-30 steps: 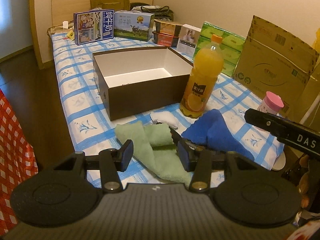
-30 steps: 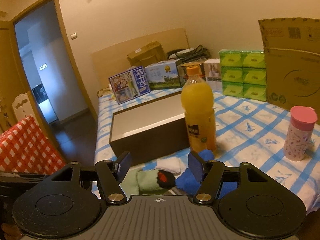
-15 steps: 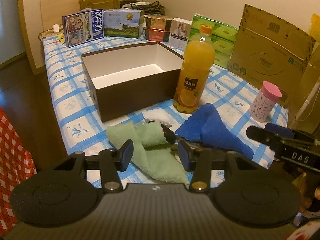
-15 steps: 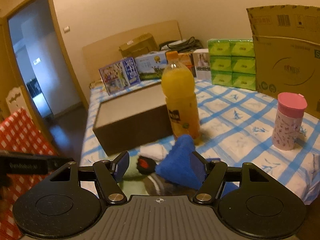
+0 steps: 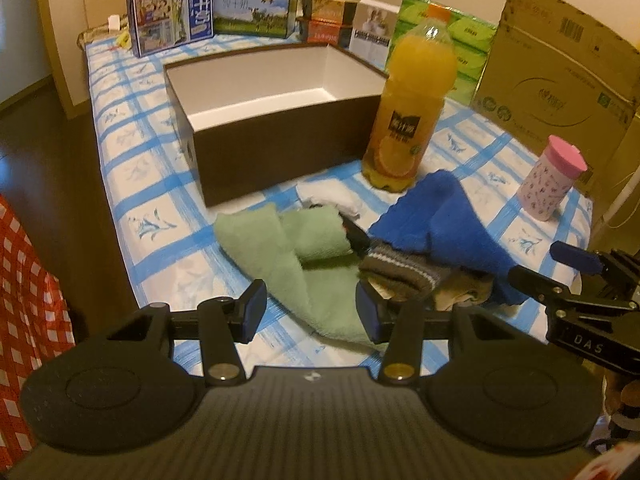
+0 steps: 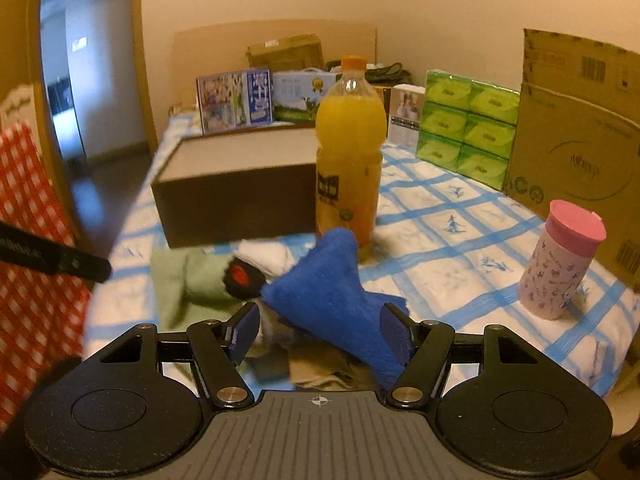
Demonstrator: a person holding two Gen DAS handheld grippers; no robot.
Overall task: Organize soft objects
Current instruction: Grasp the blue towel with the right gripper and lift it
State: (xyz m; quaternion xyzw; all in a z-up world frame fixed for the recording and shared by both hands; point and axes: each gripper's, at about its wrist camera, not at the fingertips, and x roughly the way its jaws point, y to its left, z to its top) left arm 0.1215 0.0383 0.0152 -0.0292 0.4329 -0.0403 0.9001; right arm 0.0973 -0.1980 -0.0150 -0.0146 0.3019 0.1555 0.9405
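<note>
The brown box (image 5: 276, 132) on the desk (image 5: 132, 168) contains nothing, so no item has been sorted yet. The green towel (image 5: 288, 256), blue cloth (image 6: 332, 300), white cloth (image 5: 332, 196) and striped sock (image 5: 400, 268) lie heaped before it. The left gripper (image 5: 310, 310) stands released over the towel; the right gripper (image 6: 320, 330) straddles the blue cloth, unclenched.
</note>
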